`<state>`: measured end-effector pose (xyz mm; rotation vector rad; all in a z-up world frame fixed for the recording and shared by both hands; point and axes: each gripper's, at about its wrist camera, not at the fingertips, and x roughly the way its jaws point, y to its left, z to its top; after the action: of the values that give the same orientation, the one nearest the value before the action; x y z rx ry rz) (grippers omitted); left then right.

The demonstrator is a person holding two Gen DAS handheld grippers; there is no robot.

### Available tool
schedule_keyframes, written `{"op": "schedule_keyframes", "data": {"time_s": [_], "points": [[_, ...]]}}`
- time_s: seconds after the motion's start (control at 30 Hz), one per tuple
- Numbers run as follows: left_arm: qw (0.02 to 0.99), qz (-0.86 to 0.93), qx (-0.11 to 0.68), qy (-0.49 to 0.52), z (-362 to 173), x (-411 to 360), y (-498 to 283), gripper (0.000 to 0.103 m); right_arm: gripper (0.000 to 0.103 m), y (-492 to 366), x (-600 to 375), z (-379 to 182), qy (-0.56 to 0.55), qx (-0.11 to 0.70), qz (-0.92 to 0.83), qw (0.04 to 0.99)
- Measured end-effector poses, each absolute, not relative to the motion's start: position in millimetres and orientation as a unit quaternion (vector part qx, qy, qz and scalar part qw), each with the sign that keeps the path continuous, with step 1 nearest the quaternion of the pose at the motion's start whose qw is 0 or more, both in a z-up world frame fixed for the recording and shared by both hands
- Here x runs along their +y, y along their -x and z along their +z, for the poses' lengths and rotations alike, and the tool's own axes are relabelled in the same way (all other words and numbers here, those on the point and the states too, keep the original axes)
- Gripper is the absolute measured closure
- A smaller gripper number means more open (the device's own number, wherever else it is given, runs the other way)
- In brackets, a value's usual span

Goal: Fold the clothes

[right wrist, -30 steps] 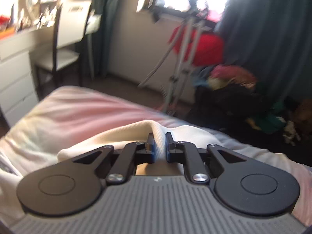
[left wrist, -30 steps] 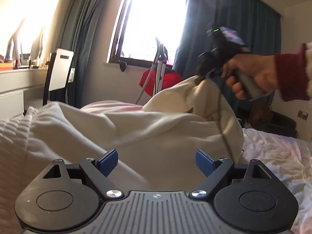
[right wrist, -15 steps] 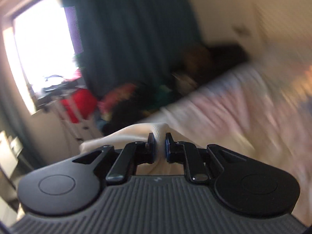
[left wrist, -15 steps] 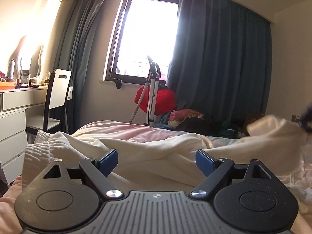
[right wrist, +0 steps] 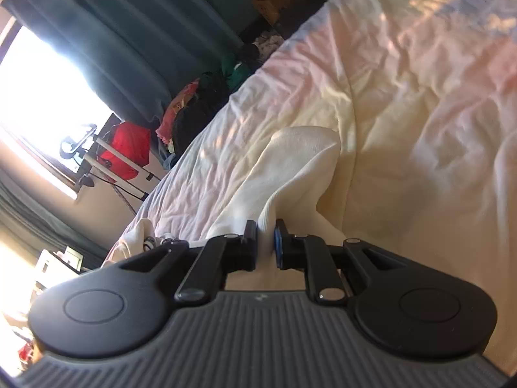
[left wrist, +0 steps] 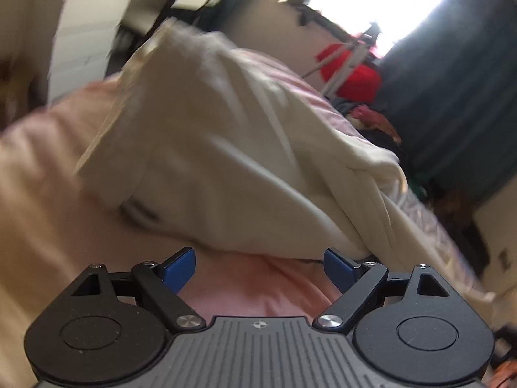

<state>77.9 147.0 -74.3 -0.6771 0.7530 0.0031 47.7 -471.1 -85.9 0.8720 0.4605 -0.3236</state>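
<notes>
A cream, soft knitted garment [left wrist: 226, 148] is seen spread in rumpled folds over a pale pink crumpled bedsheet [right wrist: 420, 64]. The right gripper [right wrist: 266, 242] is clamped on a ribbed fold of that garment, its jaws nearly together with the cloth pinched between them. The left gripper [left wrist: 260, 266] is held with its jaws wide apart just beside the garment's near edge, and nothing is gripped between its blue pads [left wrist: 179, 266]. No brand, label or legible writing can be made out; the left view is blurred.

Both wrist cams tilted, close over bed [left wrist: 265, 291]
</notes>
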Motion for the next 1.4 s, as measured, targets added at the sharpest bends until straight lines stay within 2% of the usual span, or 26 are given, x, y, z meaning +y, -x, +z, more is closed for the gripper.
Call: {"op": "schedule_keyframes", "data": {"time_s": [0.2,0.37,0.47,0.53,0.63,0.87,1.0,1.13,1.3,1.4], "points": [[0.79,0.064,0.31,0.525,-107,201,-81,0.015,0.088,-47,-469,-90,-0.422,0.206,-0.15,0.87],[0.764,0.105,0.278,0.572,-118,220,-84,0.026,0.088,-48,-471,-88,-0.423,0.199,-0.149,0.871],[0.774,0.117,0.282,0.555,-113,223,-78,0.046,0.088,-48,-468,-85,-0.414,0.194,-0.153,0.876],[0.779,0.122,0.286,0.545,-109,226,-76,0.066,0.088,-47,-463,-79,-0.399,0.187,-0.161,0.883],[0.801,0.118,0.28,0.516,-98,224,-72,0.083,0.089,-42,-451,-68,-0.376,0.161,-0.174,0.896],[0.862,0.085,0.169,0.47,-38,239,-40,0.09,0.089,-27,-409,-12,-0.277,0.03,-0.198,0.94],[0.86,0.085,0.12,0.488,-18,269,-43,0.09,0.089,-59,-400,20,-0.233,-0.011,-0.226,0.946],[0.853,0.103,0.137,0.492,-19,277,-52,0.09,0.089,-137,-413,9,-0.255,0.049,-0.254,0.932],[0.847,0.137,0.205,0.471,-30,273,-40,0.09,0.088,-198,-415,-69,-0.226,0.153,-0.261,0.926],[0.844,0.157,0.218,0.463,-39,272,-46,0.09,0.088,-212,-417,-105,-0.195,0.191,-0.258,0.927]]}}
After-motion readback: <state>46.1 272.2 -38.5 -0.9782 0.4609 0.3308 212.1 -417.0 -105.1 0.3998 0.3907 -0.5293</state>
